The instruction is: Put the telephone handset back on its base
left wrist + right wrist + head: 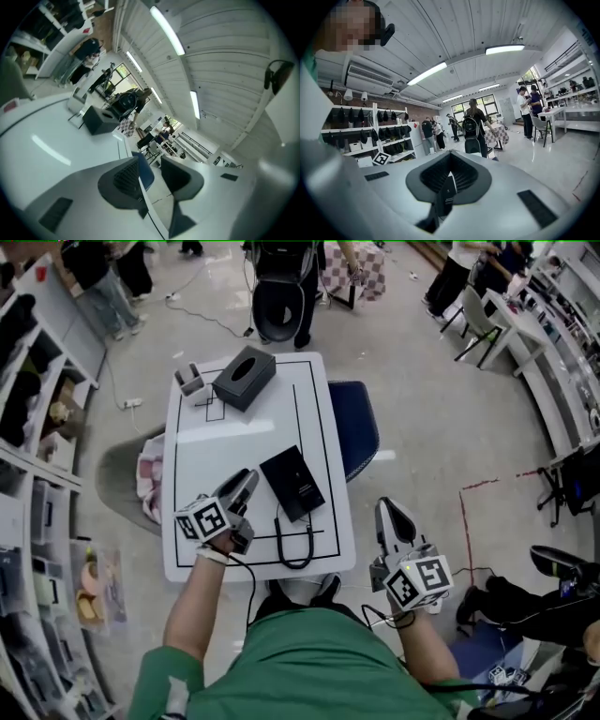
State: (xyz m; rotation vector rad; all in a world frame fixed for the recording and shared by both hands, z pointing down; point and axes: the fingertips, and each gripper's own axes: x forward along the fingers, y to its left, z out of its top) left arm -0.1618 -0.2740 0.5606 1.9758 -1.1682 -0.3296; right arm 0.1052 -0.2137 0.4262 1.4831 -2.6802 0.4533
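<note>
Likely to hook the looped black cord (295, 547) and drag the flat black rectangular telephone (292, 484), lying centrally on the white line-marked table (197, 442) and apparently already in one piece, if reaching carelessly with left gripper (246, 482), spread and empty; right gripper (390, 514) pressed together, off the table.

Only part of a blue chair (356, 427) shows; the rest is tucked beneath the tabletop (202, 442). Print on the flat black box (292, 483) is too small to read, and both ends of the cord (278, 538) vanish at its edge. What lies under the left hand-held gripper (244, 484) cannot be told. A small grey item (191, 381) at the far corner is too small to identify. At the right hand-held gripper's (449, 177) closed jaws, 1 thin dark strip (448, 191) bears unreadable print. The lower edge cuts off the person's torso (309, 667).
</note>
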